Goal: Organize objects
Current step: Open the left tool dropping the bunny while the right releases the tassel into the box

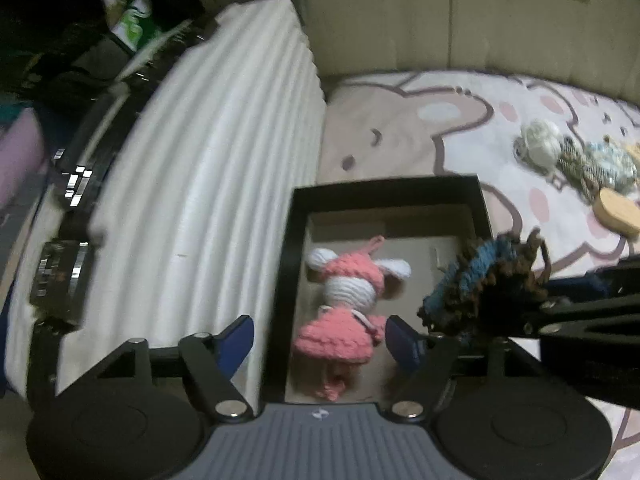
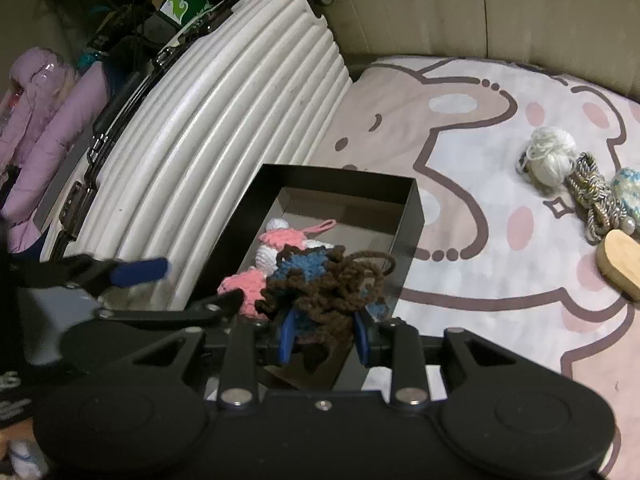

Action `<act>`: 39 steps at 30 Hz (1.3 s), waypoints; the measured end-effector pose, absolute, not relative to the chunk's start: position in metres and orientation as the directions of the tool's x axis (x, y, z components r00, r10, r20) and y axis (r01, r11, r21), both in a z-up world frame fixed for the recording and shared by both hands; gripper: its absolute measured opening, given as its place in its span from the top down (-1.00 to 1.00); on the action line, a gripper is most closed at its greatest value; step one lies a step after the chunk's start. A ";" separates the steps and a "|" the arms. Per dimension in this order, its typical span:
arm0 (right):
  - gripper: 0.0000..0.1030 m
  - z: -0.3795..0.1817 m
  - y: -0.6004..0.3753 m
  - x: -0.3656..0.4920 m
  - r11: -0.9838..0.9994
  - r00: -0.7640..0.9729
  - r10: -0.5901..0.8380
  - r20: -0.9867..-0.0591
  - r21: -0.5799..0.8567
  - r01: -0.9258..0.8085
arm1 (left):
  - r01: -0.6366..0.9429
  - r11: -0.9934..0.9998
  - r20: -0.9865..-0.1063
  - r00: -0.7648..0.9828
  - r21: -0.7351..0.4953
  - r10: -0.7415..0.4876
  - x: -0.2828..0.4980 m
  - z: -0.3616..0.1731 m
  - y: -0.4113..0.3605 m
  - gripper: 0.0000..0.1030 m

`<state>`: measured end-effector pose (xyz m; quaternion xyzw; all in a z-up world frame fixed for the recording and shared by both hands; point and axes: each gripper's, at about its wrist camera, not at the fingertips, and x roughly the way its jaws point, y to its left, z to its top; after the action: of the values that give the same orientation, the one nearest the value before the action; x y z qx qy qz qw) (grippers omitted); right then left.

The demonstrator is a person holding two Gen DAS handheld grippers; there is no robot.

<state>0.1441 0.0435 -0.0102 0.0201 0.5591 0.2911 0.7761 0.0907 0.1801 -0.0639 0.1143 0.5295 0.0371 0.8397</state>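
Observation:
A black open box point(image 1: 384, 188) sits on the bed beside a suitcase. Inside it lies a pink and white crochet doll point(image 1: 348, 292), flat on the box floor. My left gripper point(image 1: 320, 336) hangs over the doll with its blue pads point(image 1: 242, 334) wide apart and touching nothing. My right gripper point(image 2: 324, 336) is shut on a brown and blue crochet doll point(image 2: 320, 284), held over the near end of the box point(image 2: 336, 172) and partly covering the pink doll point(image 2: 246, 284). In the left wrist view the brown and blue doll point(image 1: 480, 280) hangs at the box's right wall.
A white ribbed suitcase point(image 2: 240, 120) lies along the box's left side. On the cartoon-print sheet point(image 2: 460, 208) to the right are a white yarn ball point(image 2: 550, 156), twisted cords point(image 2: 596, 196), blue-white yarn point(image 2: 630, 192) and a wooden piece point(image 2: 620, 268). Purple clothing point(image 2: 48, 128) is at far left.

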 end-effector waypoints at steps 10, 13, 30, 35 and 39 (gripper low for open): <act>0.21 -0.017 0.041 0.147 0.784 0.138 0.546 -0.826 0.446 -0.432 | 0.013 0.983 -0.900 0.405 0.181 0.160 0.082 -0.056 0.193 -0.43; -0.04 -0.012 0.040 0.146 0.792 0.166 0.538 -0.827 0.427 -0.437 | 0.011 0.984 -0.907 0.390 0.178 0.159 0.081 -0.058 0.195 -0.44; -0.53 0.008 0.026 0.140 0.798 0.229 0.523 -0.821 0.378 -0.469 | 0.008 0.990 -0.913 0.388 0.139 0.125 0.069 -0.053 0.189 -0.90; -0.69 0.013 0.023 0.137 0.813 0.262 0.497 -0.827 0.338 -0.474 | -0.012 0.992 -0.916 0.383 0.127 0.122 0.065 -0.053 0.191 -1.00; -0.93 0.017 0.019 0.134 0.824 0.301 0.476 -0.826 0.299 -0.481 | -0.025 0.993 -0.918 0.380 0.114 0.115 0.063 -0.051 0.192 -1.00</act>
<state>0.1342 0.0191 0.0175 -0.0024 0.5112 0.2966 0.8067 0.0631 0.1920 -0.0514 0.0404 0.5550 0.0420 0.8298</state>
